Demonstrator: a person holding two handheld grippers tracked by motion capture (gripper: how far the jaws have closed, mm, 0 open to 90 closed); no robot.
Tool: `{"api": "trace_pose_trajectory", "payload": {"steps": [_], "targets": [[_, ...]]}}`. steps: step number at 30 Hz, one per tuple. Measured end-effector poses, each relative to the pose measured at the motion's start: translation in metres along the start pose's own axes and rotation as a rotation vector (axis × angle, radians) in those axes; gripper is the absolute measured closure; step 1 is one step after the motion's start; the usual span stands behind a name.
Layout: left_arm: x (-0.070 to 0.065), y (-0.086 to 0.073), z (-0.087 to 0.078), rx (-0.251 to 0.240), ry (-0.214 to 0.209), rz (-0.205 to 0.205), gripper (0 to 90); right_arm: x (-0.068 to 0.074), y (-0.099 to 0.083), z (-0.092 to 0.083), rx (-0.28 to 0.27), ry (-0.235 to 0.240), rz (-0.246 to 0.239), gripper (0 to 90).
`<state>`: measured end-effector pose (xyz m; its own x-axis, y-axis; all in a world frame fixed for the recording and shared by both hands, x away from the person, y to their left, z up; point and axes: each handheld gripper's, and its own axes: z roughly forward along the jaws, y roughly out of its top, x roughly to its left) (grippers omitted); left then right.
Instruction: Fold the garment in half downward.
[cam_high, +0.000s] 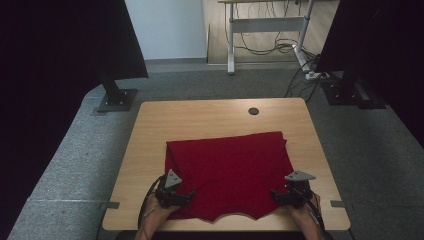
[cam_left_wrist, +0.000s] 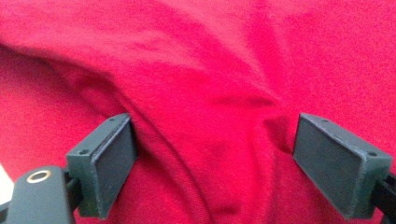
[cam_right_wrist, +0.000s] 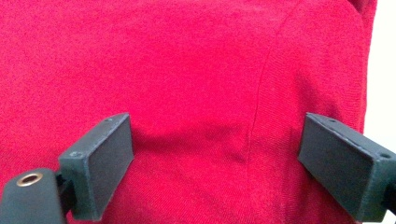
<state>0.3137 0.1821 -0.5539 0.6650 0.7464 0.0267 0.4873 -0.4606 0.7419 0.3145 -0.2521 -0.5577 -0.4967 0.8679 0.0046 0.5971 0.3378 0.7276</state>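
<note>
**One red cloth, two open claws at its near corners**

One folded red knitted fabric cloth (cam_high: 230, 172) is seen lying on the single light wooden rectangular worktop (cam_high: 150, 125), spread over the near half of it and slightly right of centre. Its far edge runs roughly straight across, while its near edge is uneven, with a small notch close to the worktop's near rim. One small dark round disc (cam_high: 253, 111) is set into the worktop near the far edge, well apart from the cloth.

Two hand-held black claws are counted. The left claw (cam_high: 187, 196) is placed at the near left corner of the cloth, and the right claw (cam_high: 275, 196) at the near right corner; each is topped by one grey three-cornered plate. Both are held with jaws spread wide.

In the left gripper view, the left claw (cam_left_wrist: 215, 163) is shown with its two dark pads standing apart over a raised crease of the red cloth (cam_left_wrist: 210, 70); the fabric lies between the pads, and no pressing on it is seen. In the right gripper view, the right claw (cam_right_wrist: 215, 163) is likewise open above flat red cloth (cam_right_wrist: 187, 70), with one seam line running between its pads and the cloth's edge at the far right.
</note>
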Motion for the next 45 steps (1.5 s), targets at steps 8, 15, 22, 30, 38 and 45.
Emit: {"api": "trace_pose_trajectory", "payload": {"steps": [8, 15, 22, 30, 38, 45], "targets": [[-0.007, 0.004, -0.002, 0.027, -0.028, 0.027, 15.3, -0.018, 0.013, 0.013, 0.004, -0.022, 0.026, 10.6], [0.052, 0.03, 0.0, -0.017, 0.013, -0.001, 14.1, -0.006, 0.016, -0.013, -0.063, 0.002, 0.054, 11.6], [0.073, 0.02, 0.023, -0.007, -0.019, -0.036, 17.5, 0.007, 0.013, -0.009, -0.014, 0.034, 0.06, 11.4], [0.05, 0.013, 0.015, -0.009, 0.047, -0.084, 18.4, 0.003, 0.013, 0.009, 0.034, -0.001, 0.011, 11.7], [0.031, 0.012, 0.014, -0.003, 0.071, -0.102, 15.2, -0.026, 0.024, 0.025, -0.002, 0.017, -0.001, 11.7], [0.035, 0.014, 0.012, -0.005, 0.058, -0.104, 15.0, -0.027, 0.028, 0.025, 0.013, 0.022, -0.017, 12.1]]}}
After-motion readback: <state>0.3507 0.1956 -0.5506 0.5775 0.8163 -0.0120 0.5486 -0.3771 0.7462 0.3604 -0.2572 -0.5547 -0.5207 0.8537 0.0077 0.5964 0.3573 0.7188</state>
